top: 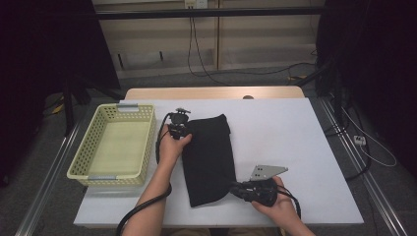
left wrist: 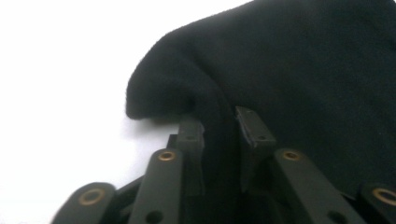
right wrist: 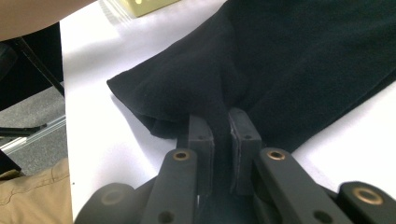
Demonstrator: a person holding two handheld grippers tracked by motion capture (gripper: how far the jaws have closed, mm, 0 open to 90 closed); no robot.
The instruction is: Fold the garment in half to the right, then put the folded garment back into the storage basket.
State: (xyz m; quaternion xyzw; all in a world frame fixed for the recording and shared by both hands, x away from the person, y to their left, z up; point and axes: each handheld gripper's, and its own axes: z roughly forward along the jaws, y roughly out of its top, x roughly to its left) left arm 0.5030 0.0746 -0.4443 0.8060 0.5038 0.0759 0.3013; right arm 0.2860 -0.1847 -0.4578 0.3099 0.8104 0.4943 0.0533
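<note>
High view: black cloth (top: 209, 157) far-left edge pinched, white table (top: 295, 142) rightward bare.

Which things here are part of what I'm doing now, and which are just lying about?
In the job:
- black cloth
- left gripper, jaws around a fold at its far edge
- right gripper, clamped on its near corner

Lying about:
- yellow basket, apart from the cloth
- cables on the floor

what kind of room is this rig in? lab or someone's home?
Most likely a lab or recording workspace, not a home. A white-topped table stands between dark curtains, loose black cables trail across the grey floor behind it, and the setup holds just a black folded cloth and a pale yellow plastic basket.
</note>
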